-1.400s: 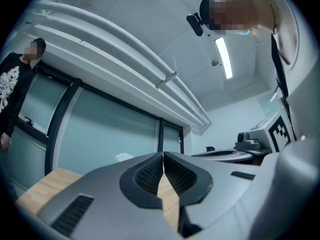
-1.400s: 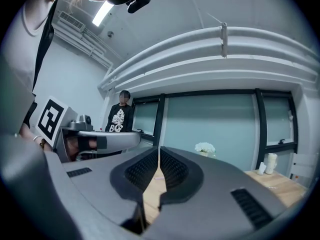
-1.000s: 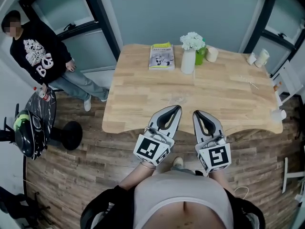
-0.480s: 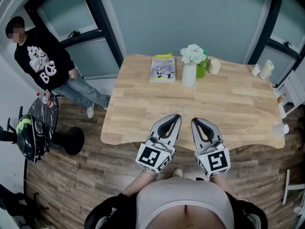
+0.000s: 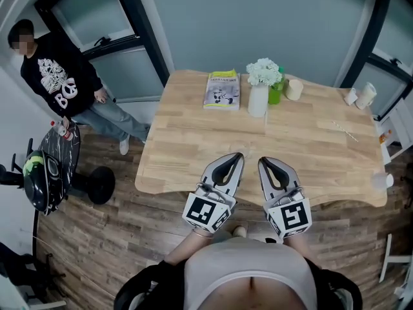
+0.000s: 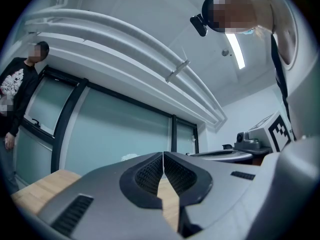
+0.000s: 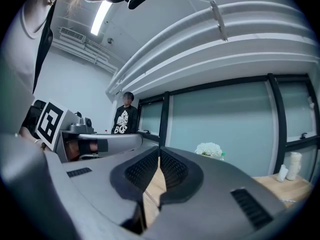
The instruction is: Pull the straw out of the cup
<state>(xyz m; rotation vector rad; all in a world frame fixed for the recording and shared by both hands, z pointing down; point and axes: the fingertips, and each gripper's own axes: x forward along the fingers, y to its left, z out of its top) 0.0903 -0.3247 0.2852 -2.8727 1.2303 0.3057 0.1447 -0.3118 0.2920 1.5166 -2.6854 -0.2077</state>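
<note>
Straw: too thin to pick out for certain from here, so I cannot tell its lean or long axis. In a cup it would likely stand near upright and come out along its length. I judge it light, smooth and easily crushed, so pinch it gently near the top while the other gripper steadies the cup.

Nearest, the grey left gripper and grey right gripper hover side by side over the near edge of the pale wooden table. Both have jaws closed together on nothing.

At 3 o'clock, on the table's edge, stands what looks like a clear cup. At 2 o'clock lie thin pale sticks. Far off at 12 o'clock is a white vase of white flowers, with a green cup just behind it.
</note>
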